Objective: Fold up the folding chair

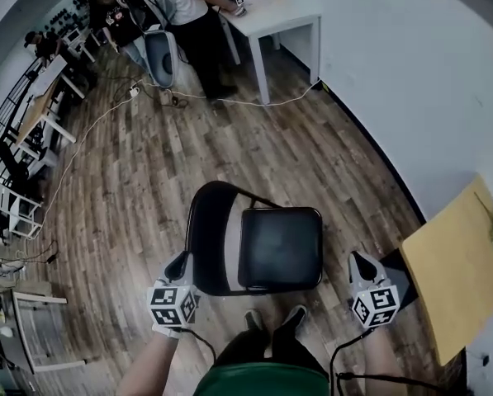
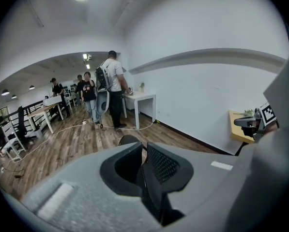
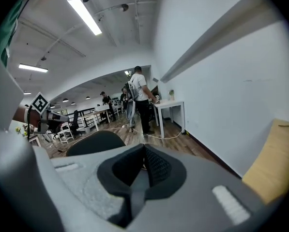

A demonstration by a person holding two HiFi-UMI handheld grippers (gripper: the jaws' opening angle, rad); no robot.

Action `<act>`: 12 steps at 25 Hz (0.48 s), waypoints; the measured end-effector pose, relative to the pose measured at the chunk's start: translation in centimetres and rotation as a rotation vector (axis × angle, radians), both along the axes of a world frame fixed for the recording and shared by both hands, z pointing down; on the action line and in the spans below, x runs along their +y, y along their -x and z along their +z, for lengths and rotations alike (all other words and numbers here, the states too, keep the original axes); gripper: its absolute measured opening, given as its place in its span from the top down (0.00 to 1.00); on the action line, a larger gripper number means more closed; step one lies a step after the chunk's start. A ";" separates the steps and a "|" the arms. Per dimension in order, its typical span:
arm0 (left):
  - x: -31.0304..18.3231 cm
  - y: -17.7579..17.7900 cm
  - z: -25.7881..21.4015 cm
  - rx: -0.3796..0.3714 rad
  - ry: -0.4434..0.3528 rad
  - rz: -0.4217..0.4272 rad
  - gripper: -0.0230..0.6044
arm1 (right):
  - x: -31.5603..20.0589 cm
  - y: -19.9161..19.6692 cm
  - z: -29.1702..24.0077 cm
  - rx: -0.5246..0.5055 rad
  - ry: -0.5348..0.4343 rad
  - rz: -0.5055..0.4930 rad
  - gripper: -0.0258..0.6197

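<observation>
Legs of the chair [image 1: 279,248] are largely concealed beneath its seat. The yellow table [image 1: 454,275] is cut off by the head view's right edge.

Chair seat [image 1: 281,247] glossy blk; floor [image 1: 147,180] wood.

Person wears a green top [image 1: 263,379], dark trousers [image 1: 263,349] and dark shoes with pale soles [image 1: 294,313] just ahead of the top. Either side of the top, the left gripper [image 1: 179,262] and right gripper [image 1: 360,260] match: grey bodies, black mesh-textured pads [image 2: 161,164], and a white cube with black square markers [image 1: 173,305] on each. Black cables [image 1: 335,360] trail back beside the top.
</observation>
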State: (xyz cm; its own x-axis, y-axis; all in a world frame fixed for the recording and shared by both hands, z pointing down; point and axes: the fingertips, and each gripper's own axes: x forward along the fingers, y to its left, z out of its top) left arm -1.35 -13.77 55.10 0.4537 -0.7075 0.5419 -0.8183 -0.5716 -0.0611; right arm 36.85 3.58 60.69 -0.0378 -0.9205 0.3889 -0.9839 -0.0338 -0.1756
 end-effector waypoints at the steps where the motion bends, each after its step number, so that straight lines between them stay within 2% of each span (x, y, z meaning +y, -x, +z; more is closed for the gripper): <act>1: -0.6 0.5 1.0 -0.018 0.030 -0.009 0.89 | -0.5 -0.2 1.2 -0.013 0.018 -0.005 0.96; 3: -1.6 1.3 2.9 -0.050 0.097 -0.010 0.86 | -1.5 -0.5 3.4 -0.031 0.056 -0.011 0.96; 6: -2.6 2.5 5.7 -0.104 0.188 0.008 0.71 | -2.3 -0.1 6.0 -0.040 0.102 -0.001 0.96; 9: -3.8 3.8 7.9 -0.163 0.238 0.009 0.60 | -3.2 0.5 7.9 -0.062 0.130 0.013 0.96; 12: -5.3 4.6 9.9 -0.182 0.287 0.015 0.56 | -4.2 0.9 10.9 -0.119 0.195 0.039 0.96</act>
State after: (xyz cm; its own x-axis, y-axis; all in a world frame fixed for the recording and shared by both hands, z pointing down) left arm -5.93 -19.05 65.04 0.3408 -0.5086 0.7907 -0.8002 -0.5985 -0.0401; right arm 35.99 -0.67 71.57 -0.0601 -0.8302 0.5542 -0.9538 -0.1160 -0.2772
